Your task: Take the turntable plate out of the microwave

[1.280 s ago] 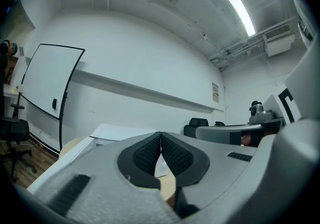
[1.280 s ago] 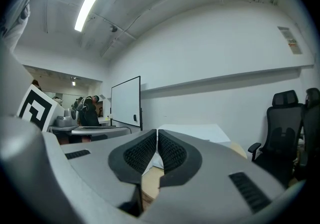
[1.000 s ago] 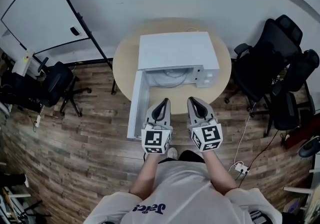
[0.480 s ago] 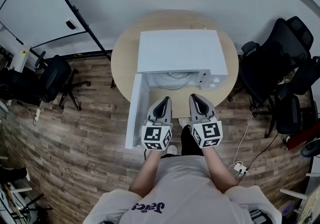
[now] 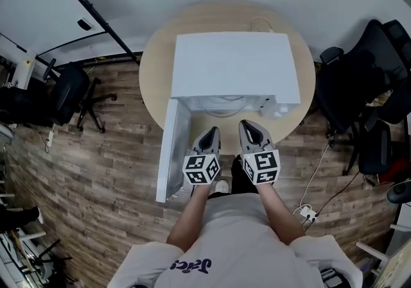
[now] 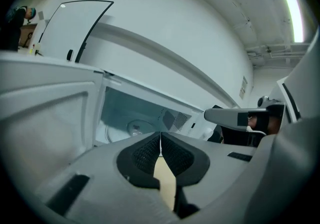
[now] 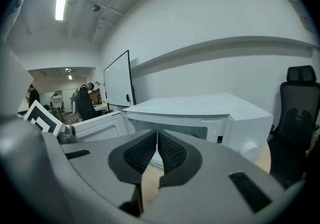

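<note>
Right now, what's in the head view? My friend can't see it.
A white microwave sits on a round wooden table, its door swung wide open. A person holds the left tongs and right tongs, both shut, before the opening.

Seen from the head view, the microwave point(image 5: 234, 65) roof hides most of the turntable plate point(image 5: 220, 111). In the left gripper view, the left claw point(image 6: 160, 138) covers the plate's near edge.
</note>
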